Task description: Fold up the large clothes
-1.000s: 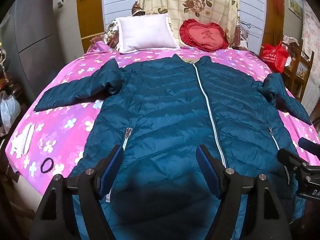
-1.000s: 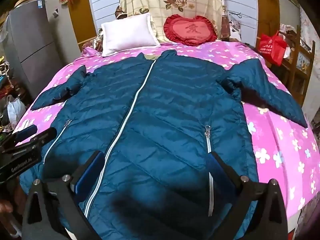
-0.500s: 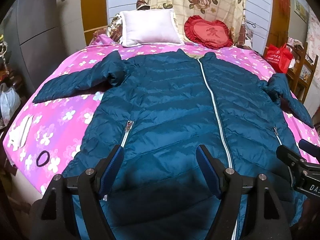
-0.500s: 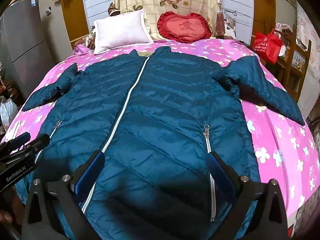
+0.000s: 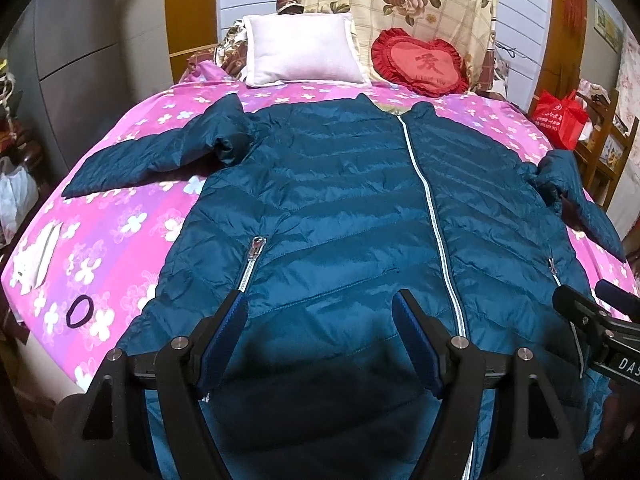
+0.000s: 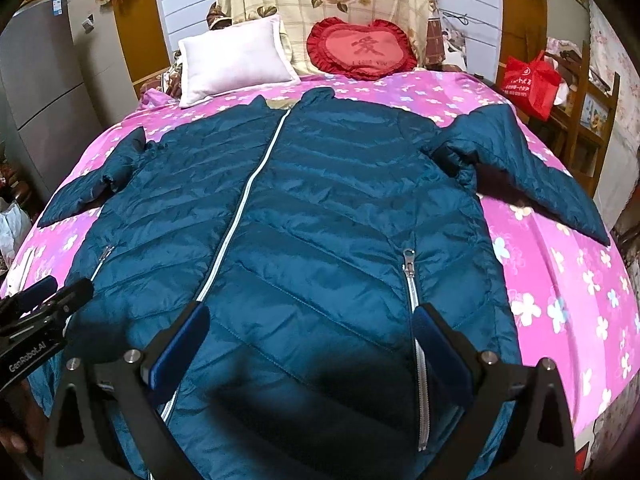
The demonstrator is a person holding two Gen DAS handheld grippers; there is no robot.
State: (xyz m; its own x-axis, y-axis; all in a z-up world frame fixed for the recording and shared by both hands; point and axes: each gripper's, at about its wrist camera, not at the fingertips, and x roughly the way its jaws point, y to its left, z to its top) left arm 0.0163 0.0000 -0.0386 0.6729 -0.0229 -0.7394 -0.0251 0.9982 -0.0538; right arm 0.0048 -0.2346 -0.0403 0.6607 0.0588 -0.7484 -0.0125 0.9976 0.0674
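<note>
A teal quilted puffer jacket (image 5: 340, 208) lies face up and spread flat on the bed (image 5: 120, 216), collar toward the far end, hem toward the near edge, both sleeves splayed out to the sides. Its shiny fabric is stitched in slanting channels, with a pale central zipper (image 5: 432, 216) closed from hem to collar and a short zippered pocket on each side. The bed cover is bright pink with white flowers. At the far end a white square pillow (image 5: 300, 52) leans beside a red heart-shaped cushion (image 5: 420, 66) with a ruffled rim, both against a floral checked blanket.

Nothing lies on the jacket. On the left part of the bed, clear of the left sleeve, are a black hair tie (image 5: 80, 311) and a flat white item (image 5: 38, 258); only the left wrist view shows the hair tie. A red bag (image 6: 530, 82) stands on wooden shelving to the right, and grey cabinet doors rise at the far left.

The left gripper (image 5: 320, 320) hovers over the near left half of the jacket, its blue-padded fingers apart and holding nothing. The right gripper (image 6: 310, 334) hangs over the near right half, fingers likewise spread wide and empty. Each view catches the other gripper at its edge
</note>
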